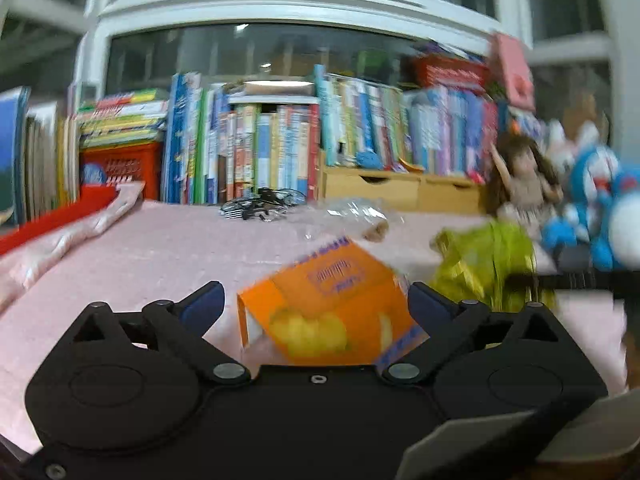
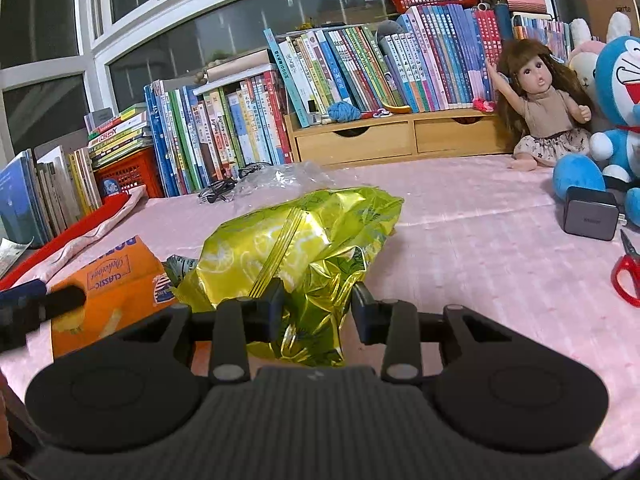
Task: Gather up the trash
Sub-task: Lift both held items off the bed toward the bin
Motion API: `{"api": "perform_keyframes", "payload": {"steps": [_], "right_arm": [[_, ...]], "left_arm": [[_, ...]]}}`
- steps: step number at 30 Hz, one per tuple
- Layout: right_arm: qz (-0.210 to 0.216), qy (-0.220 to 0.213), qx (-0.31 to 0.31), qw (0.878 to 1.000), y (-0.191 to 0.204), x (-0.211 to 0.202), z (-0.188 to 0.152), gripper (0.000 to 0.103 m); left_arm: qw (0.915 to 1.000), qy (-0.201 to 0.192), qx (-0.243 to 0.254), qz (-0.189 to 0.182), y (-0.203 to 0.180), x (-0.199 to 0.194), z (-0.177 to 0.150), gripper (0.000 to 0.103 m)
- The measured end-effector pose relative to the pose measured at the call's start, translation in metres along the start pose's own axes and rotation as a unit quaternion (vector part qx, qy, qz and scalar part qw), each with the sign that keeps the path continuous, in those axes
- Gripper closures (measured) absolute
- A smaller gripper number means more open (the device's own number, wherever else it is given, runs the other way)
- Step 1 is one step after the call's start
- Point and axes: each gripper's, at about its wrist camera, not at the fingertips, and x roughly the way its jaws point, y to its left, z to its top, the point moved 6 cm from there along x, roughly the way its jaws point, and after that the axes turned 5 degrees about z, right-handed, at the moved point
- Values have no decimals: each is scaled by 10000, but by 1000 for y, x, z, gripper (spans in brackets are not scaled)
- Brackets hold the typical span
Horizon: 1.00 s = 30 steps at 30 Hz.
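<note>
An orange snack box lies tilted on the pink tablecloth, between the wide-spread fingers of my left gripper. The gripper is open; its right finger is at the box's edge and its left finger stands clear. In the right wrist view the same orange box sits at the left, with a left gripper finger across it. A crumpled green-yellow foil bag lies beside the box. My right gripper is shut on the bag's near end. The green bag looks blurred in the left view.
Clear plastic wrap and a small dark wrapper lie near the bag. A pink and red cloth is at the left. A charger, red scissors, a doll and a blue plush sit right. Books line the back.
</note>
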Motion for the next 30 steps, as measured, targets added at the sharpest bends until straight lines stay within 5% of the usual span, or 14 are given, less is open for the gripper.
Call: {"api": "perform_keyframes", "payload": {"steps": [8,14,16,18,30], "right_arm": [[-31,97,-122,9999,2,-3,-5,60],[-51,145,-137,9998,2,-4,-8,60],[-35,139,-112,9998,1,-5,-8,60],[-47,92,-156,9998,2,-9,-10,62],[-18,-177,-256,9995,11,-39,-11,69]], "left_arm": [[9985,488,203,-164,-22,-4,-33,7],[9976,517,135,-435,-27,6,-33,49],[9969,466,-95,-625,-26,7,-29,76],[9963,349,-216,-761,-27,0,-25,87],[9967,-82,-103,-803,-35,-34,0,89]]}}
